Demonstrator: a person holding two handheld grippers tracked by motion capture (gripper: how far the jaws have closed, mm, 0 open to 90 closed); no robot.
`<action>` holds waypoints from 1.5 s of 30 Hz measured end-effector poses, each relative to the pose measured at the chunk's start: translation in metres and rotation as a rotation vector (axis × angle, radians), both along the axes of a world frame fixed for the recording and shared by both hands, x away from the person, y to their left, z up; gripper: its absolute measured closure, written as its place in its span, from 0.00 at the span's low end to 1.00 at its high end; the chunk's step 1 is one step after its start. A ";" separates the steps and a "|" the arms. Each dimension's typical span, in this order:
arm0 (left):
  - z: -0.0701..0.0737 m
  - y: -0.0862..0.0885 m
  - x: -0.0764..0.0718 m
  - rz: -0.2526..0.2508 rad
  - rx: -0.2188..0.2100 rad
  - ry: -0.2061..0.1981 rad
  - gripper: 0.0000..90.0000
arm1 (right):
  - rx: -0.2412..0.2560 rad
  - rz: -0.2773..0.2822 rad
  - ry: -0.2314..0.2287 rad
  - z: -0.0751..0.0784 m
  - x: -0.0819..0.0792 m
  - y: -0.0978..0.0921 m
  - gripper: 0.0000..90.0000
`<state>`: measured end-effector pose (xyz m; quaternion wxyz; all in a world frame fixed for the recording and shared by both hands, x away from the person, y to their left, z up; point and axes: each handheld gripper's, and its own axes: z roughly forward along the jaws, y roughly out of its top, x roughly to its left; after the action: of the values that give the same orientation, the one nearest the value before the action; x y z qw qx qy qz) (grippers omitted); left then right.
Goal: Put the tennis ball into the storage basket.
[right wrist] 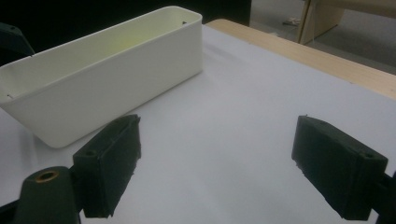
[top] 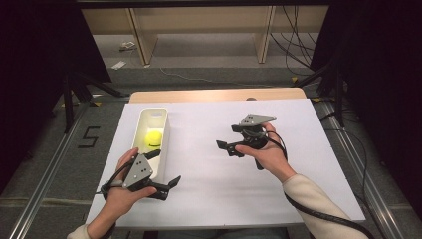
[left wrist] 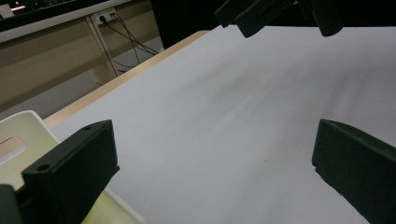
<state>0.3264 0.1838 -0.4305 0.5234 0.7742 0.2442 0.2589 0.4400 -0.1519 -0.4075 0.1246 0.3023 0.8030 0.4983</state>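
While both claws gape empty, a yellow-green ball (top: pixel 154 138) sits inside the white bin (top: pixel 145 121).

The worktop (top: pixel 278 199) has a white cover, and a light wood edge shows at its far side. The bin (top: pixel 162 144) is white (in the right gripper view its inside has a yellow-green tint). The ball (top: pixel 154 138) in it is bright yellow-green with a dark curved line. Both grippers are black with grey plates: the left gripper (top: pixel 169 185) and the right gripper (top: pixel 226 148).
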 end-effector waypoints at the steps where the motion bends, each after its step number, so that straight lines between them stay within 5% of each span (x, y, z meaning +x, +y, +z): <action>1: 0.000 0.000 0.000 0.000 0.000 0.000 0.00 | -0.003 0.000 0.000 0.000 -0.001 -0.002 0.18; 45: 0.000 0.001 0.000 0.007 -0.002 -0.001 0.00 | 0.009 -0.149 -0.004 -0.008 -0.047 -0.093 0.18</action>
<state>0.3268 0.1851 -0.4305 0.5234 0.7727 0.2469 0.2608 0.3926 -0.2446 -0.4154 0.1618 0.3609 0.7757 0.4918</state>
